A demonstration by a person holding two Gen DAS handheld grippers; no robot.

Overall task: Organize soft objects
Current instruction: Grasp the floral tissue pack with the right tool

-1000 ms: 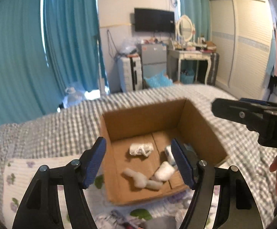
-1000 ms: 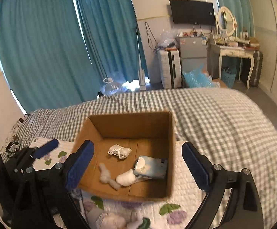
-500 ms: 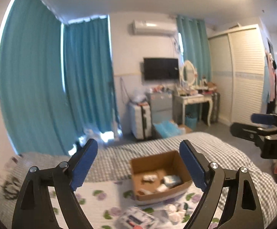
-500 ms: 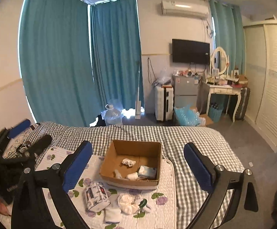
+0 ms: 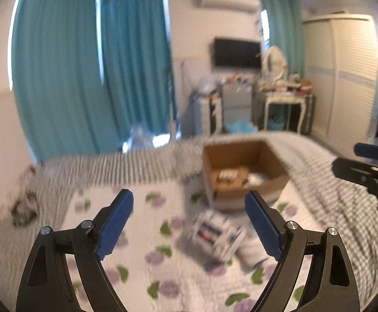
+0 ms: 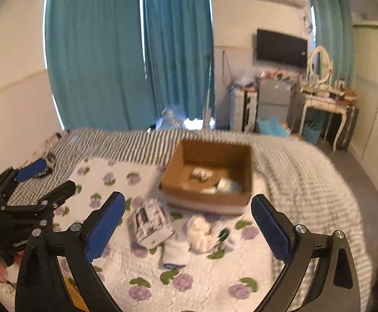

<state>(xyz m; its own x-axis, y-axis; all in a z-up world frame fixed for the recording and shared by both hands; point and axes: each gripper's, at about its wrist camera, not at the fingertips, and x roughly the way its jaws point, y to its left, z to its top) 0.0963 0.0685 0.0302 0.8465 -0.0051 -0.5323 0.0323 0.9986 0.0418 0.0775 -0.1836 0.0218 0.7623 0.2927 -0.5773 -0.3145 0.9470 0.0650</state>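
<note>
Soft daylight fills the room, leaking in at the foot of the teal curtains (image 6: 126, 52) (a bright strip near the floor). Motion blur smears the checked bedspread (image 5: 137, 161) and cardboard box (image 5: 243, 171) in the left wrist view; the right wrist view is somewhat sharper. Fisheye bending curves walls, with black vignetting at every corner.

Soft things in and before the box

Open cardboard box (image 6: 207, 179) holds white bundles; at its 6 o'clock lie a patterned tissue pack (image 6: 150, 219), folded white cloth (image 6: 174, 253) and white socks (image 6: 200, 232).
</note>
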